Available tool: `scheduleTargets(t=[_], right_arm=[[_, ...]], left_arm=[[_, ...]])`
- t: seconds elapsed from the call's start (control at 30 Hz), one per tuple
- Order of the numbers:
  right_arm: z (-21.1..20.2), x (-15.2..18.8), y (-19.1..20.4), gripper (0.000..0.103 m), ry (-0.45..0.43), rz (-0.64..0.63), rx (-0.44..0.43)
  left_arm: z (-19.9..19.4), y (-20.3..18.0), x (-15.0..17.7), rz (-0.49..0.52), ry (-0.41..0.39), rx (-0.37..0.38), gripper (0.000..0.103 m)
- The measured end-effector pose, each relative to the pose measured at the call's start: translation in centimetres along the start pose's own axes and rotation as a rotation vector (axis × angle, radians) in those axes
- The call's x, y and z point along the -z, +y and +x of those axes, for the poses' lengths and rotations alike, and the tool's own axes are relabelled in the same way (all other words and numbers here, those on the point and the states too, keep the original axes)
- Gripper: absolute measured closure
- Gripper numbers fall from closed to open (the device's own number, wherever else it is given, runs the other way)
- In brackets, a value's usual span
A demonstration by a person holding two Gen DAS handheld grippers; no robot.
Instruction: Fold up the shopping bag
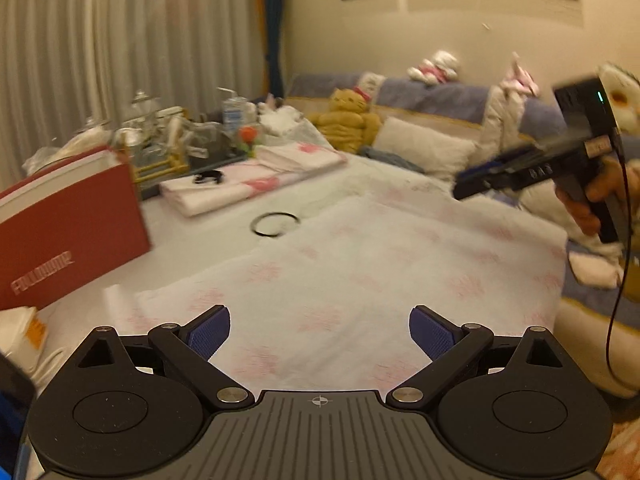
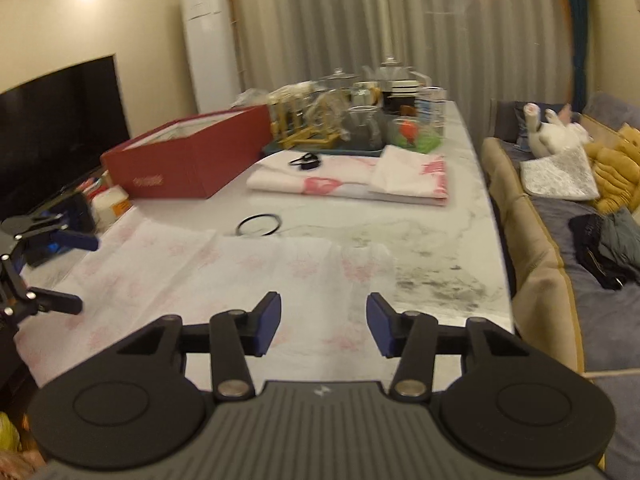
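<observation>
1. The shopping bag lies flat on the white marble table. It is thin and white with faint pink prints. It is not folded up yet.
2. Its long side runs from left to right in the right wrist view. That means it stretches from one gripper across to the other.
3. The right gripper hangs just above the near edge of the bag, close to the bag's right end. Its blue pads are apart and nothing is between them.
4. The left gripper is over the other end of the bag. Its jaws are spread wide and it holds nothing.
5. Each gripper is nearest to its own end, so a fold could bring one end over to the other.
6. The pictures are blurry, so I cannot be sure exactly where the bag's edges stop.
7. A black ring lies on the table just past the bag's far edge. A pile of folded bags and a red box sit farther back, well away from the grippers.
</observation>
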State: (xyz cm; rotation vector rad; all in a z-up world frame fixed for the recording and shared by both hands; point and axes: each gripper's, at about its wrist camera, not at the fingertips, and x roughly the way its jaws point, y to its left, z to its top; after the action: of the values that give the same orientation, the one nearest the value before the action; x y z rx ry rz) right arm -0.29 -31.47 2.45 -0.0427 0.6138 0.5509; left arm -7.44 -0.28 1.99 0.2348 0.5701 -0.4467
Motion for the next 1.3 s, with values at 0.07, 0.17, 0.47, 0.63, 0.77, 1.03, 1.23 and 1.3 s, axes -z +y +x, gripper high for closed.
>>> scheduleTargets(t=[0.07,0.17,0.47,0.63,0.77,1.03,1.23,1.3], right_arm=[[0.8,0.1,1.7,0.057,0.024,-0.087,0.003],[1.8,0.5,3.9,0.058,0.057,-0.220,0.010],[2.8,1.3,2.1,0.057,0.119,-0.149,0.013],[2.4,1.6,1.4,0.057,0.124,-0.121,0.026],[2.3,1.6,1.3,0.057,0.123,-0.118,0.034],[2.4,1.7,1.7,0.054,0.126,-0.103,0.034],[1.4,2.0,4.1,0.054,0.161,-0.170,-0.031],[0.9,1.8,4.4,0.054,0.134,-0.185,-0.007]], left_arm=[[0.7,-0.6,-0.1,0.012,0.024,0.006,0.006],[1.2,-1.2,-0.2,0.022,0.047,0.019,0.006],[1.9,0.0,0.5,-0.027,0.091,0.023,0.006],[2.9,0.8,0.1,-0.039,0.102,0.026,0.005],[3.9,1.7,-0.4,-0.044,0.107,-0.009,0.005],[5.8,4.8,-1.1,-0.077,0.109,-0.106,0.001],[5.2,5.1,-1.3,-0.072,0.100,-0.163,0.001],[4.3,4.9,-1.6,-0.090,0.067,-0.151,0.001]])
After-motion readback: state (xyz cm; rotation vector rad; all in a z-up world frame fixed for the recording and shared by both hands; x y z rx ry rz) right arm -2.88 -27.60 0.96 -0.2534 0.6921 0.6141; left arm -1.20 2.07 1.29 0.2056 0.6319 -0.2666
